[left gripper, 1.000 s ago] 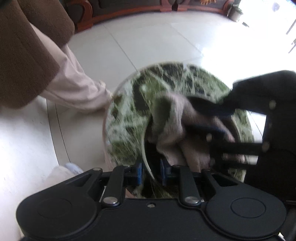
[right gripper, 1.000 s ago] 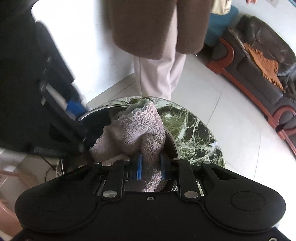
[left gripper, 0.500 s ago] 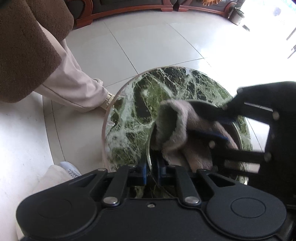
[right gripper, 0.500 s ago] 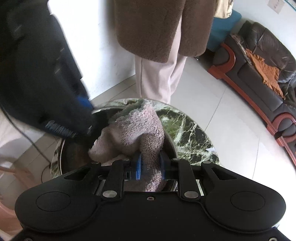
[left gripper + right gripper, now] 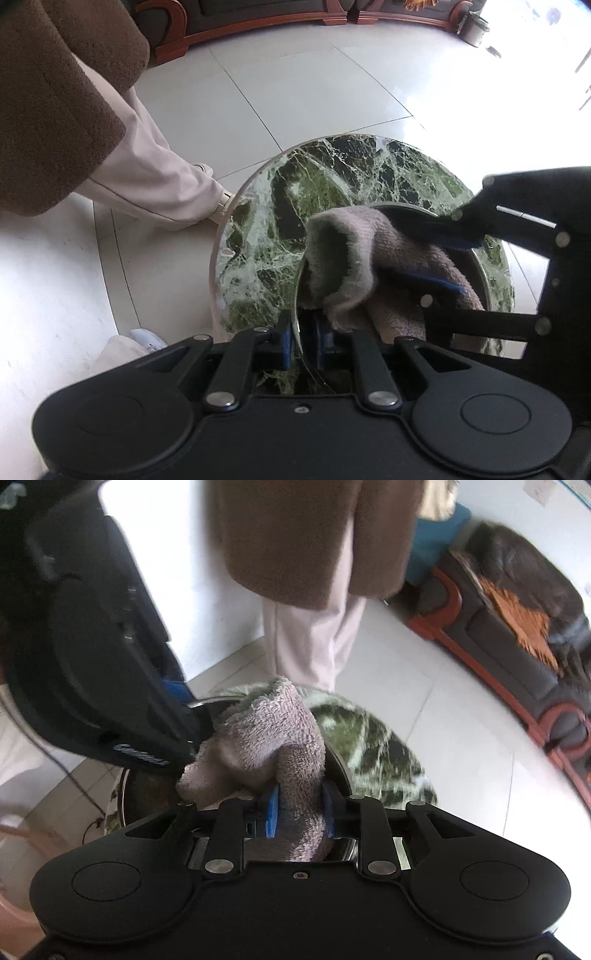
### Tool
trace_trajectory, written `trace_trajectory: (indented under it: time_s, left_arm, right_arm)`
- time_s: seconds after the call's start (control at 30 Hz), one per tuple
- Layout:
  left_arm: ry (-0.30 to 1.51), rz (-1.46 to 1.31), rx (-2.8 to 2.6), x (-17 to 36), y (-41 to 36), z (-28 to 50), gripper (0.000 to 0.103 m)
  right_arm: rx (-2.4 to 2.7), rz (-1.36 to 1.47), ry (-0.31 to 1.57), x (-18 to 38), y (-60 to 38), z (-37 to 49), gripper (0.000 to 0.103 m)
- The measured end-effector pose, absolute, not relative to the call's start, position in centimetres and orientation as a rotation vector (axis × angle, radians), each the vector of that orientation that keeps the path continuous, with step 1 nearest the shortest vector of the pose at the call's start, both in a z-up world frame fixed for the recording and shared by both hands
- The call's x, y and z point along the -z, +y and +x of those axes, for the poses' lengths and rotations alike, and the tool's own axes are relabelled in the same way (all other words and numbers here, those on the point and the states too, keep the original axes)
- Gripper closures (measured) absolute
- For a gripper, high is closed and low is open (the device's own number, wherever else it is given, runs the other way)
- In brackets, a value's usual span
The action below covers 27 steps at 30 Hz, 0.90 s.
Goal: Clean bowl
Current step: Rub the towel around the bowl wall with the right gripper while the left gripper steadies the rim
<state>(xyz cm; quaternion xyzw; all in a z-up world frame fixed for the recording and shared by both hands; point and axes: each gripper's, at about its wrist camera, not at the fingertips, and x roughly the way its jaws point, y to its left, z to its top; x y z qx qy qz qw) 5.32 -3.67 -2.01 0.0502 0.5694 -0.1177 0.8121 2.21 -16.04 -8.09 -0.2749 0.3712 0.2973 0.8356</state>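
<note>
Biggest risk: bowl sliding or tipping off the small round table. Only anchor is left gripper, blue pads pinched together on the thin metal rim at the near edge; smooth steel, narrow bite, easy to slip under a sideways scrub. Bowl sits on the near half of the top, close to the edge on that side, so little margin.

Next risk: towel dropping out. Right gripper clamped on a bunched fold of the pinkish terry towel, but jaws easing open now, cloth between the pads. More slack and grip lost mid-wipe; towel left heaped in the bowl, wiping stalled.

Smaller risk: two grippers crowded over one bowl, right gripper's fingers nearly across from the left; collision likely if the wipe swings toward the held rim.

Minor: loose towel corner poking over the rim, could snag.

Surface: round table, green marble with white veins, glossy, slick under metal.

Room: pale floor tiles, strong glare on one side; dark leather sofa with red wood frame and orange cloth; person's legs in pale trousers under a brown coat, standing just beside the table.
</note>
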Motion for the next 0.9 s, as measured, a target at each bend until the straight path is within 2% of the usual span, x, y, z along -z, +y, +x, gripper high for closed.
trace_trajectory:
  time_s: [0.2,0.9]
  left_arm:
    - [1.214,0.108,0.240,1.9,-3.8,5.3,0.092]
    - [1.218,0.107,0.225,2.0,-4.0,5.4,0.091]
  right_arm:
    - [-0.596,-0.465,0.870,8.5,-17.2,0.8,0.084]
    - [-0.586,-0.501,0.816,7.7,-16.8,2.3,0.084]
